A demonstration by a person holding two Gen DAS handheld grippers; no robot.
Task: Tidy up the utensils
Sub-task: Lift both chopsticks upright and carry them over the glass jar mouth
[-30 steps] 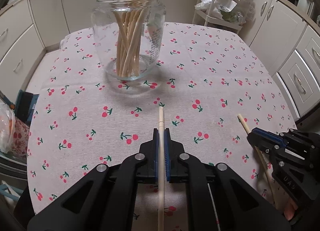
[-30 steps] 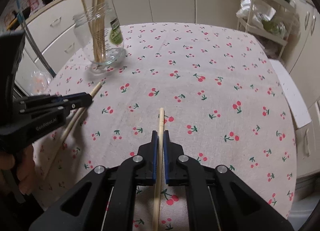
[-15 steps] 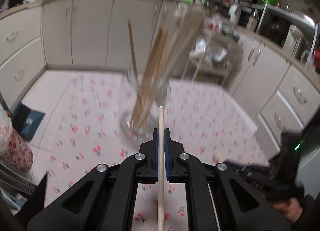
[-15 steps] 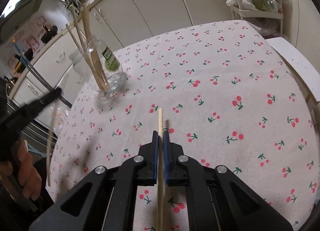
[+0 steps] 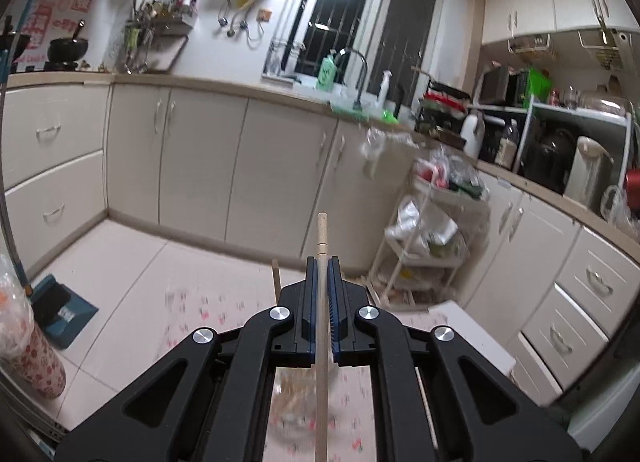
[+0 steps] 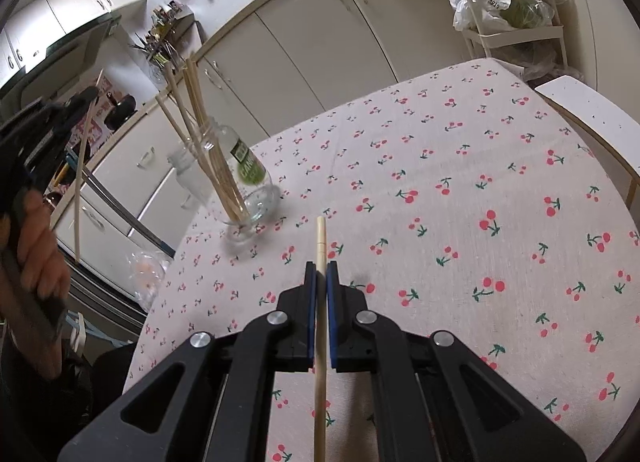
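My left gripper (image 5: 321,262) is shut on a wooden chopstick (image 5: 321,234), raised high and tilted up toward the kitchen cabinets. In the right wrist view it shows at the far left (image 6: 86,95), its chopstick (image 6: 82,165) hanging near upright, left of and above the glass jar (image 6: 236,181), which holds several chopsticks. In the left wrist view the jar is a blur below the jaws (image 5: 296,410). My right gripper (image 6: 321,266) is shut on another chopstick (image 6: 321,238), held above the cherry-print tablecloth (image 6: 460,181).
The table edge runs along the left in the right wrist view, with cabinets and a bag (image 6: 148,270) beyond it. A white stool (image 6: 592,109) stands at the table's right. A wire rack (image 5: 424,234) and a dustpan (image 5: 60,310) stand on the floor.
My left gripper has lifted its chopstick off the table and swung it up to above jar height. My right gripper has also risen a little, still holding its chopstick.
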